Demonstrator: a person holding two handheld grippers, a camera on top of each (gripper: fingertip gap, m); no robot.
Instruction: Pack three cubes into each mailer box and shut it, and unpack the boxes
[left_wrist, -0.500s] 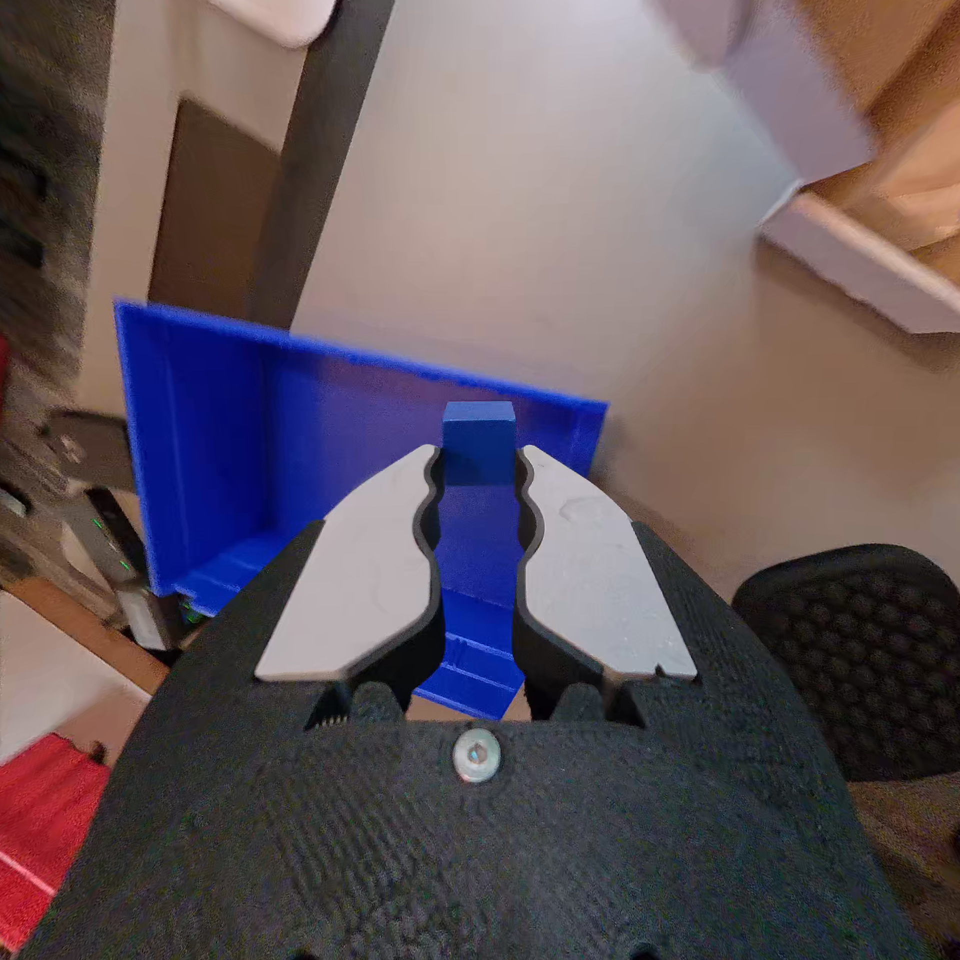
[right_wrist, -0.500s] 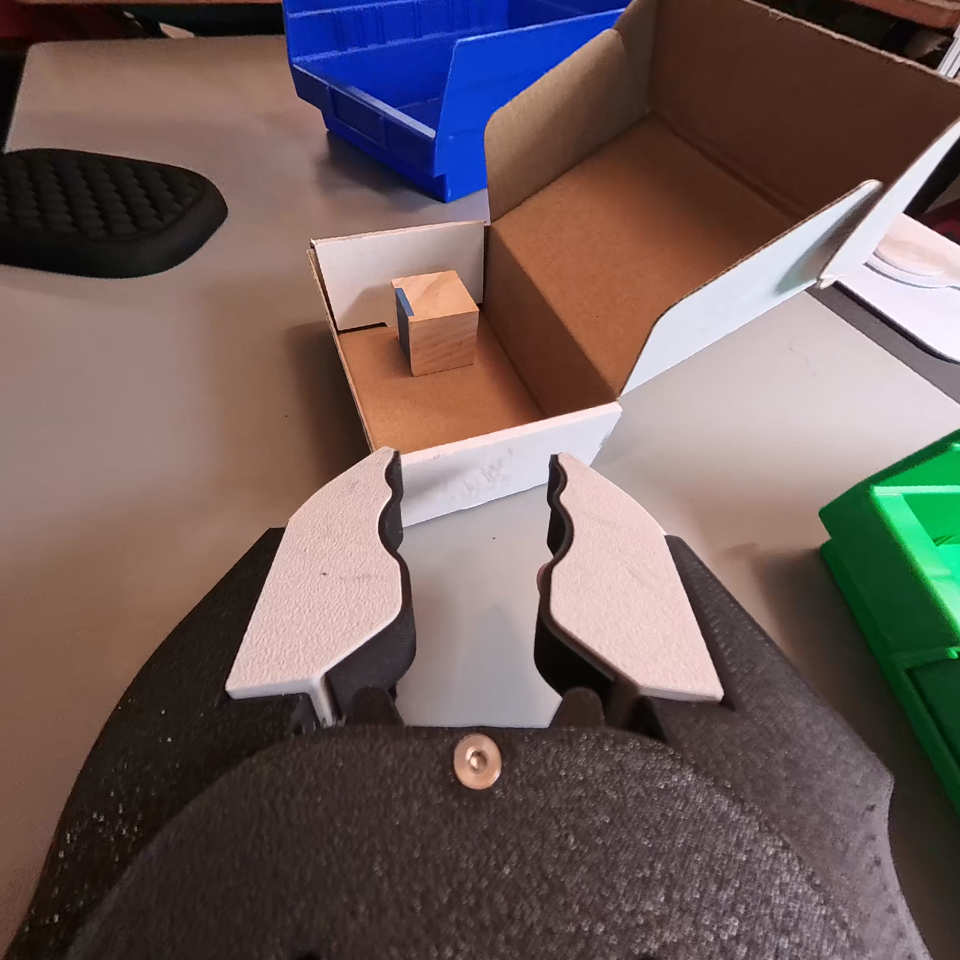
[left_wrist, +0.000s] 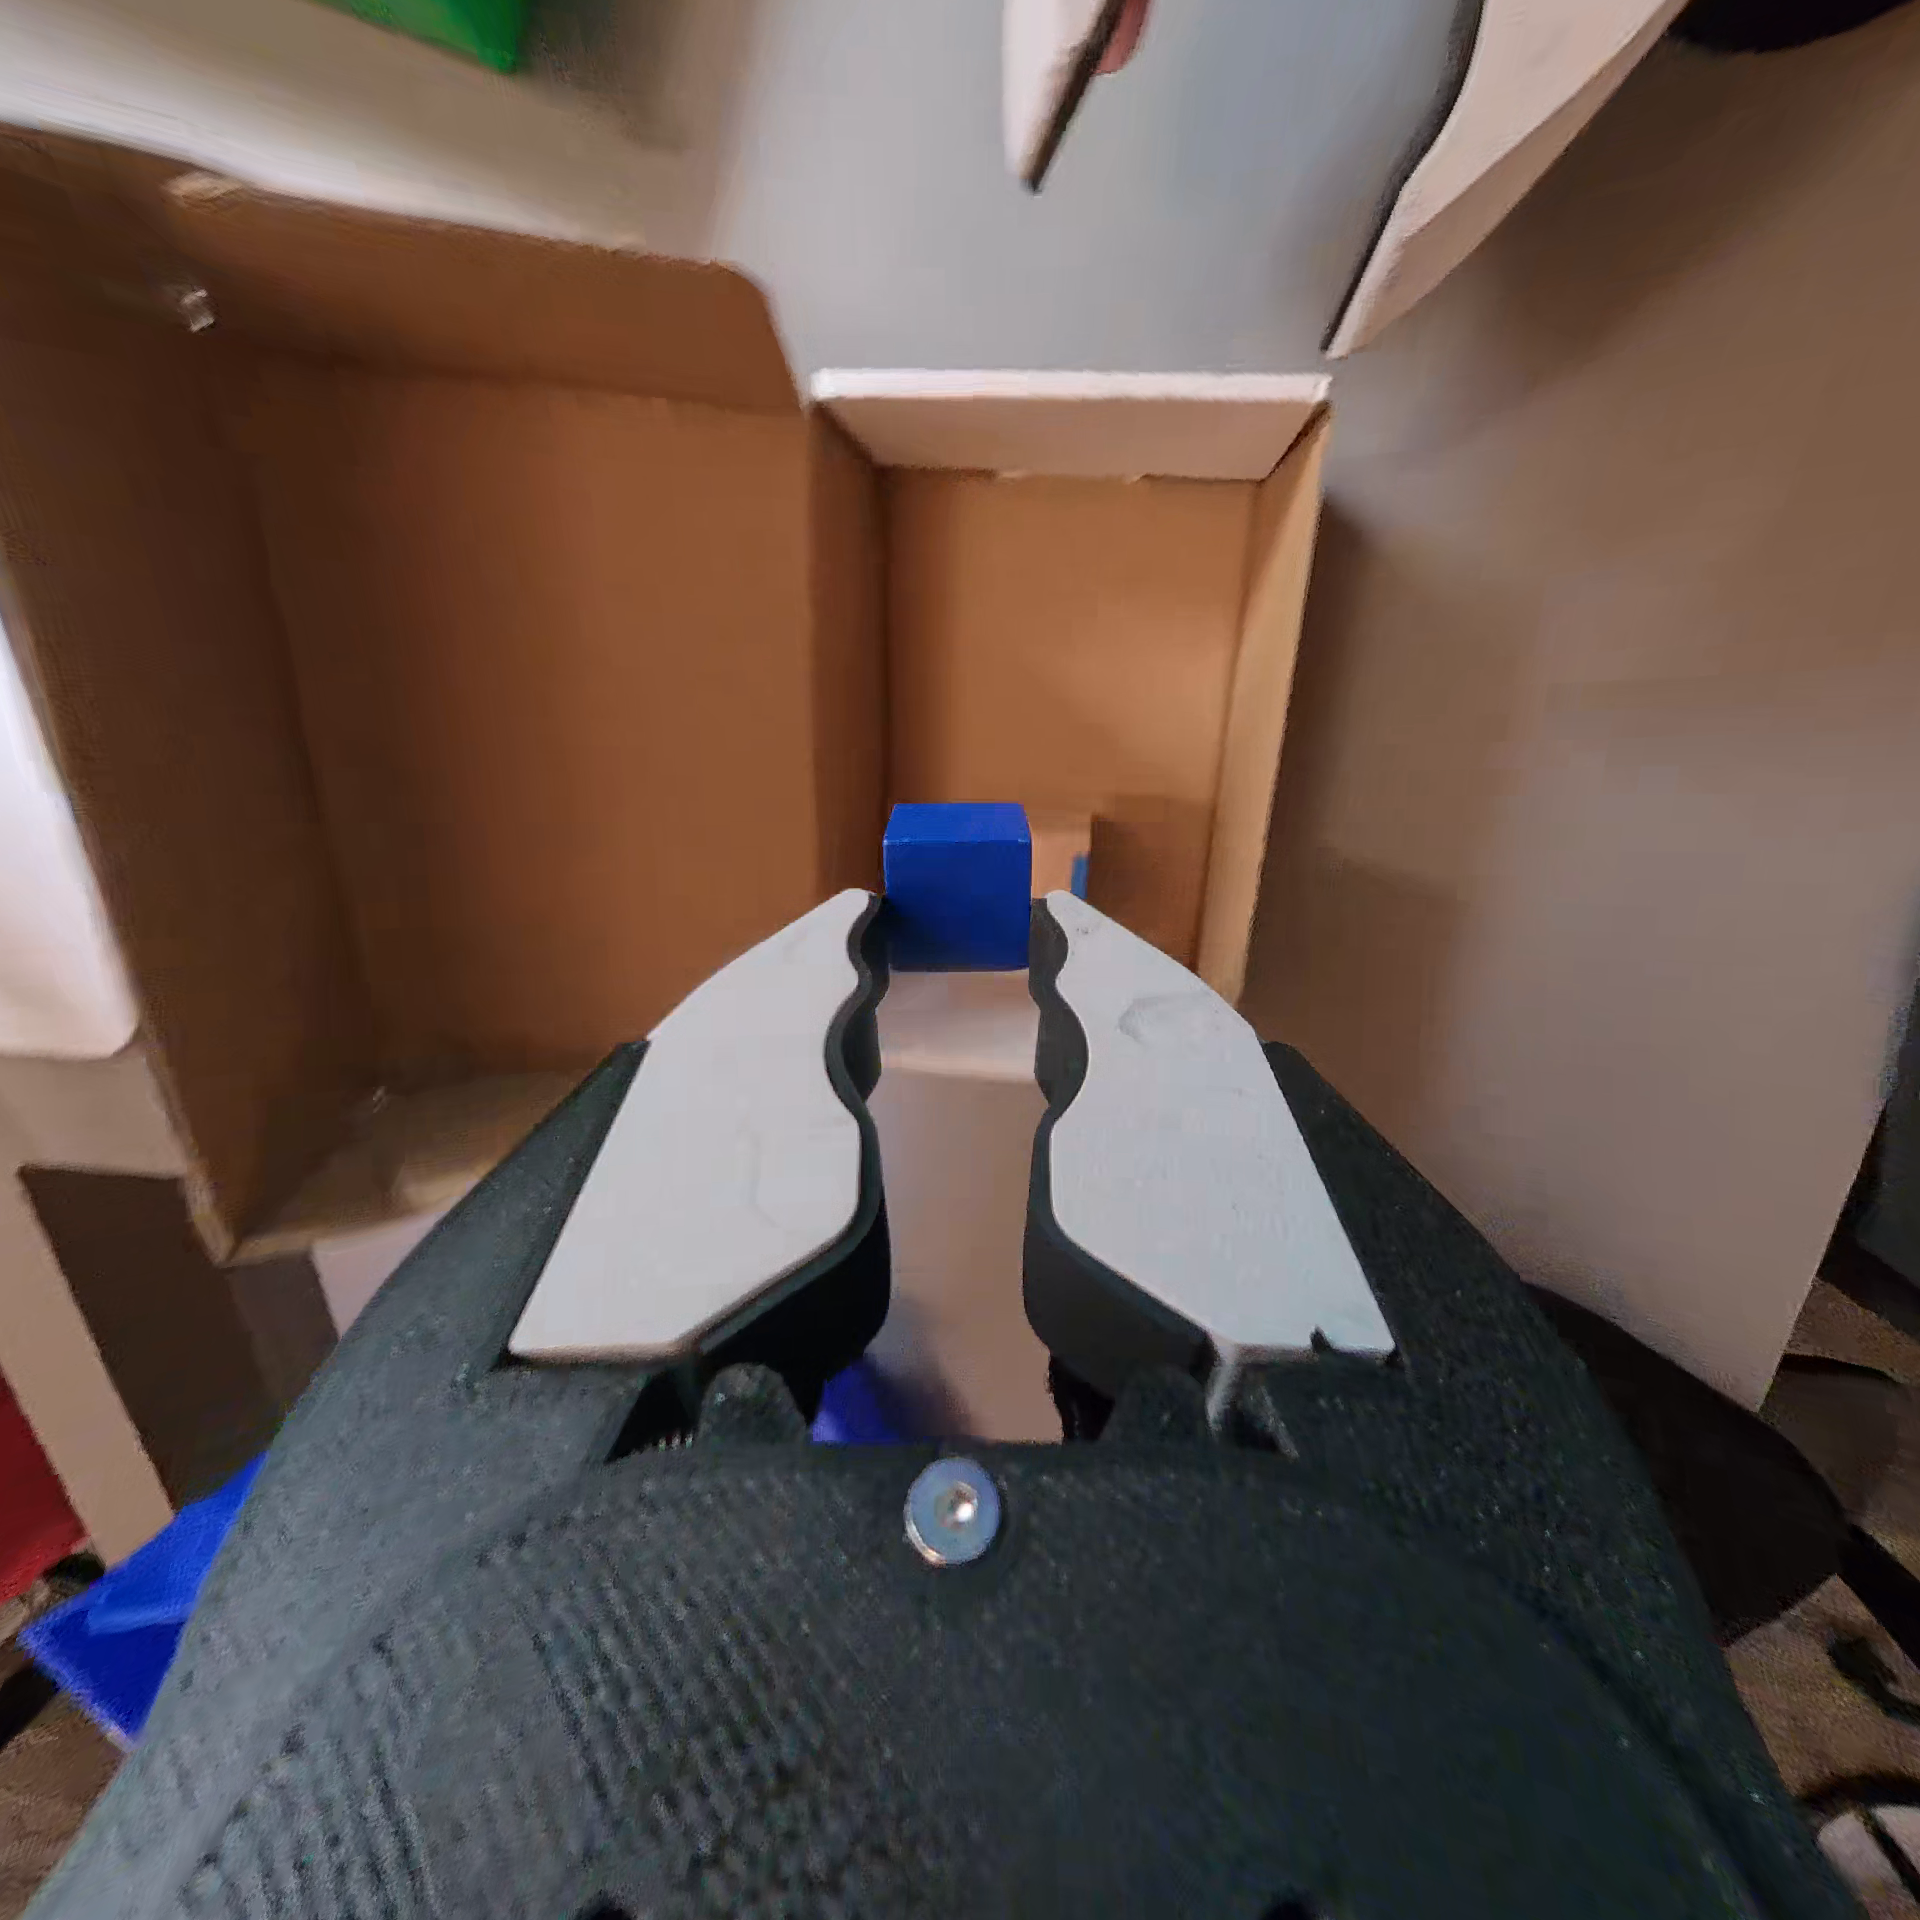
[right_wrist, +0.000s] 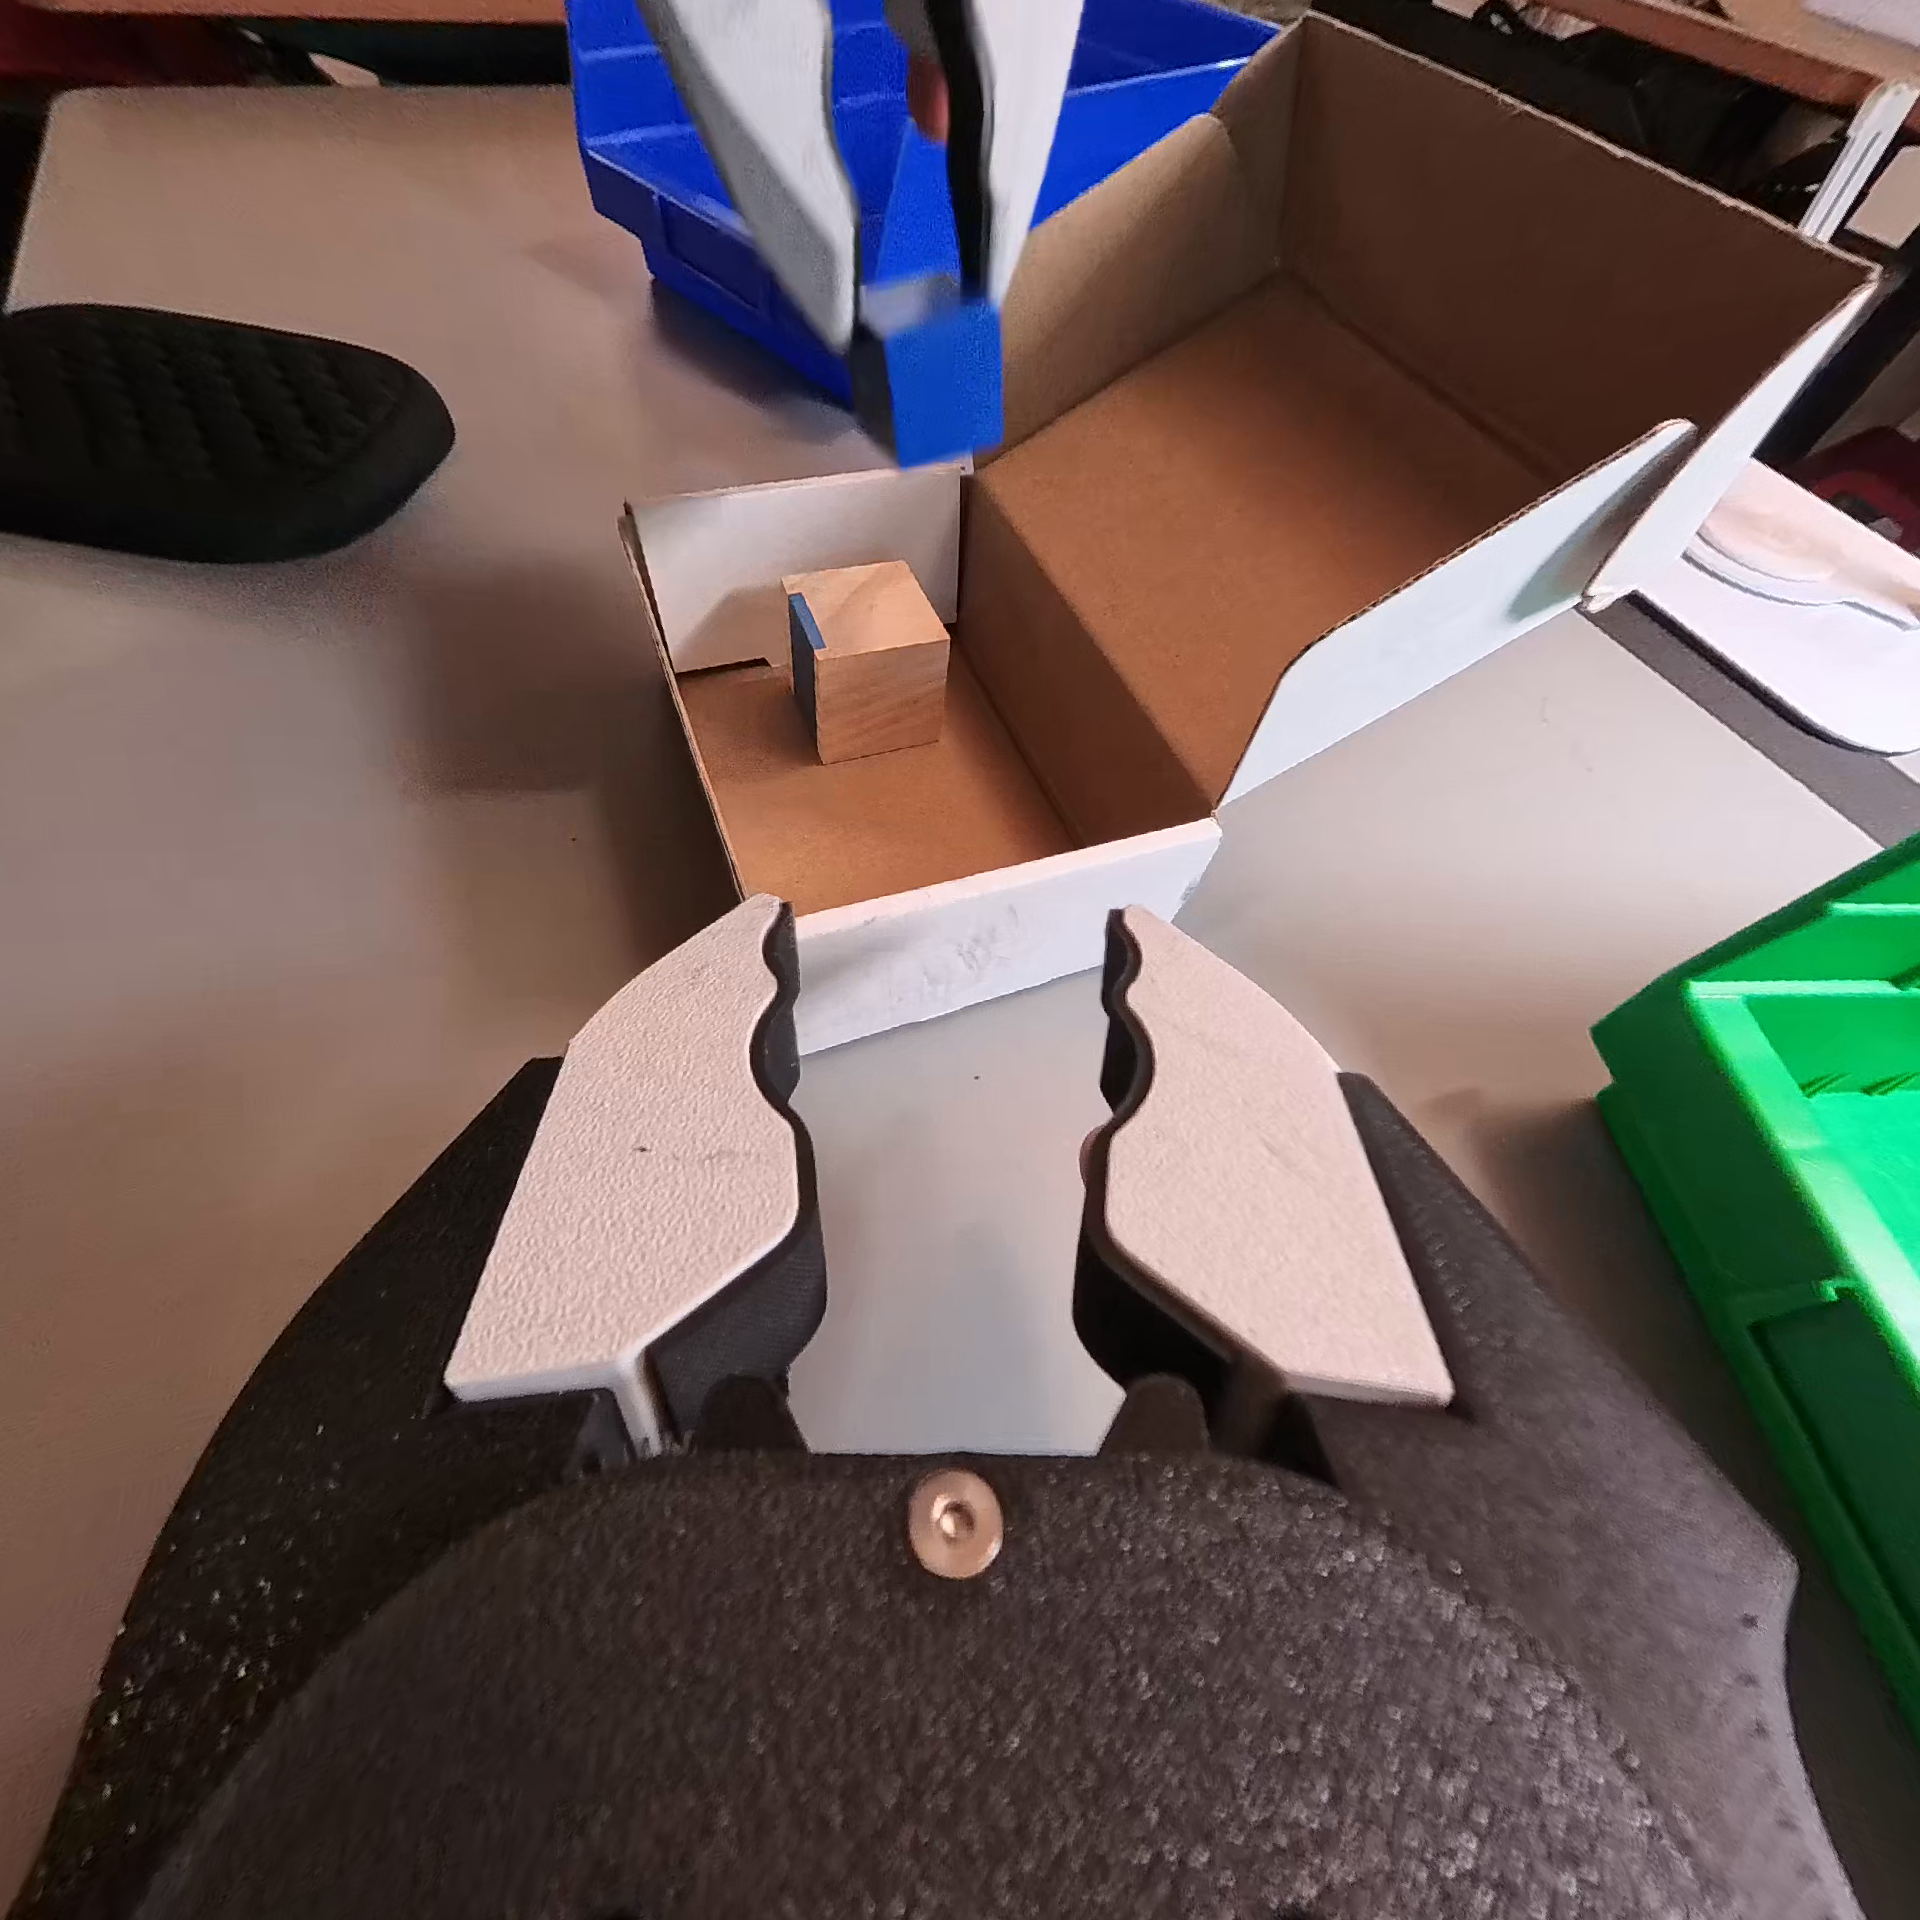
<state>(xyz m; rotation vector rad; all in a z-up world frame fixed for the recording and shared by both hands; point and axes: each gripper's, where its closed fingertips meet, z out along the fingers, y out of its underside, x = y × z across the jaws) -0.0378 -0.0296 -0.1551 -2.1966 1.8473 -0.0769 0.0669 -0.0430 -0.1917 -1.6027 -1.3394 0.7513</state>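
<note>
An open white mailer box (right_wrist: 997, 935) with a brown inside stands on the grey table, its lid folded back to the right. One wooden cube (right_wrist: 873, 675) with a blue side sits in it near the far wall. My left gripper (left_wrist: 956, 914) is shut on a blue cube (left_wrist: 956, 894) and holds it above the box's far end. From the right wrist view that gripper (right_wrist: 920, 312) comes down from the top, blurred, with the blue cube (right_wrist: 935, 379) in it. My right gripper (right_wrist: 951, 935) is open and empty just in front of the box's near wall.
A blue bin (right_wrist: 727, 208) stands behind the box. A green bin (right_wrist: 1787, 1143) stands at the right. A black padded chair part (right_wrist: 197, 426) lies at the left. A white sheet (right_wrist: 1808, 623) lies right of the lid. The box lid (right_wrist: 1351, 312) stands open. Some 12 cm of space lies between my two pairs of fingers.
My left gripper has carried the blue cube from the blue bin to above the open mailer box. My right gripper has stayed in place in front of the box.
</note>
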